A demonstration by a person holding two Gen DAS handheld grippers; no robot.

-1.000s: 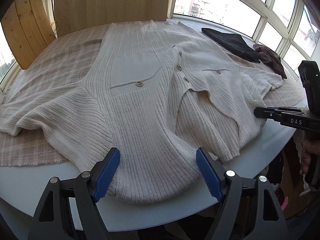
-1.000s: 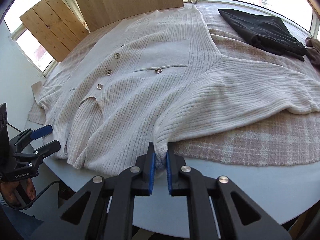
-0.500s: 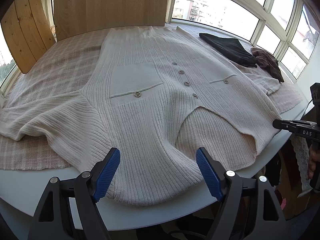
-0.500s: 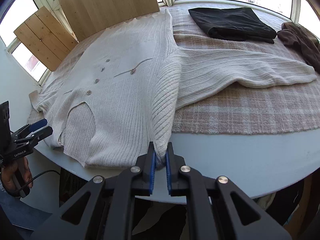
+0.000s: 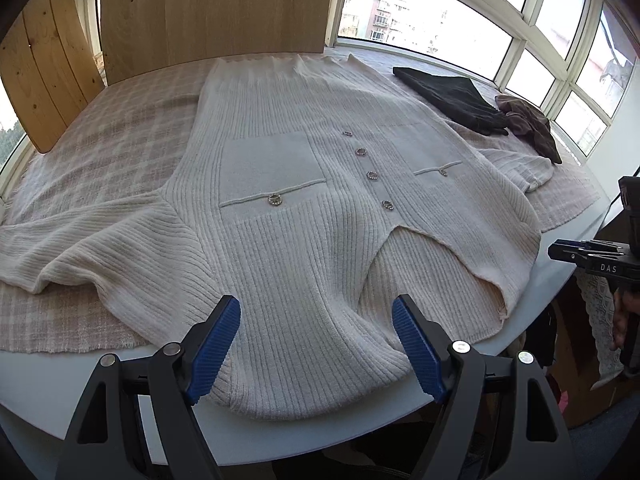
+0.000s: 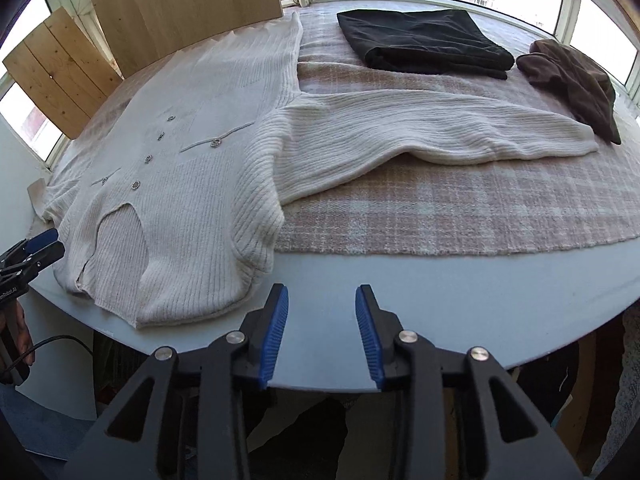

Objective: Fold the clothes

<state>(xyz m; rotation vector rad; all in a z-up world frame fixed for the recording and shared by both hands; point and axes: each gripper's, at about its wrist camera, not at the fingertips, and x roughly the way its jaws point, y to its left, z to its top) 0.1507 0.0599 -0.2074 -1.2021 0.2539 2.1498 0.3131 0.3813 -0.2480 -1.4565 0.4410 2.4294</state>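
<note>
A cream ribbed cardigan (image 5: 304, 216) with small round buttons lies face up and spread out on a plaid blanket (image 6: 480, 208). Its near hem hangs over the white table's front edge. My left gripper (image 5: 316, 320) hovers open just above that hem, and its blue pads (image 5: 216, 336) do not press the knit. My right gripper (image 6: 320, 300) is off the garment's hem corner (image 6: 240, 280), which lies to its left. Its jaws are opening, with only bare table between them. One sleeve (image 6: 460, 132) stretches out to the right across the blanket.
A folded black garment (image 6: 424, 44) and a crumpled brown one (image 6: 572, 76) lie at the far right by the windows. Wooden boards (image 5: 212, 12) stand along the back. The white table's rim (image 6: 460, 312) curves across the front.
My right gripper, shut on the cardigan's hem corner before, has let it go and shifted right. The cardigan's front now lies flatter. The left gripper has kept its place.
</note>
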